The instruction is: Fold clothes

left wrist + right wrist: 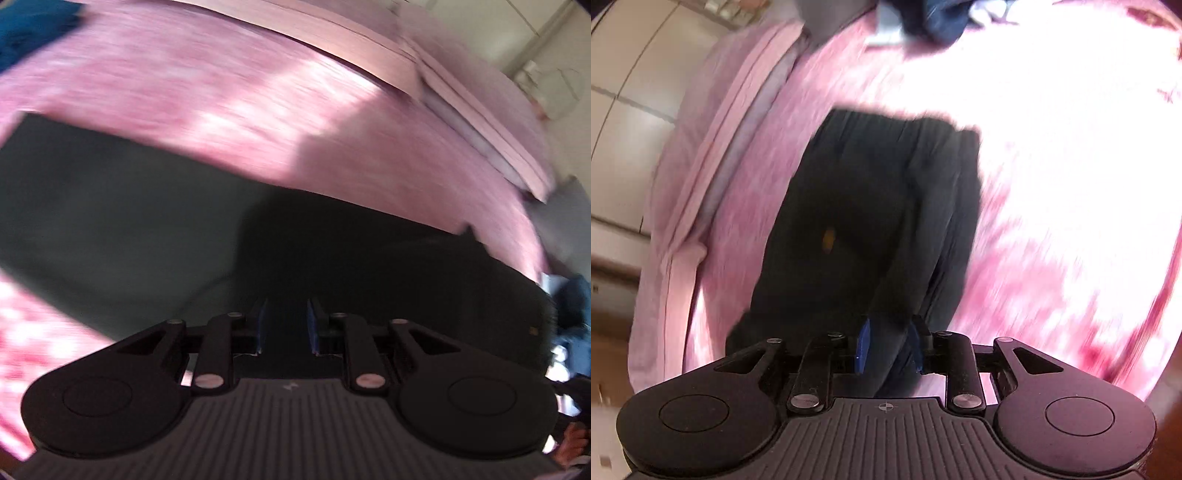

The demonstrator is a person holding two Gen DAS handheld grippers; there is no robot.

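A dark grey garment (147, 221) lies spread on a pink patterned bedspread (203, 103). In the left wrist view my left gripper (286, 325) hovers low over the garment, its blue pads a small gap apart with nothing seen between them. In the right wrist view the garment (857, 206) lies partly folded, with an elastic waistband at its far end and a small orange tag. My right gripper (888, 347) has a fold of the dark cloth running between its blue pads. Both views are motion-blurred.
A blue cloth (33, 29) lies at the far left on the bed. A pile of dark blue clothes (938, 18) sits at the far end. Pale pink folded bedding (713, 155) runs along the bed's edge, beside a tiled floor (624, 92).
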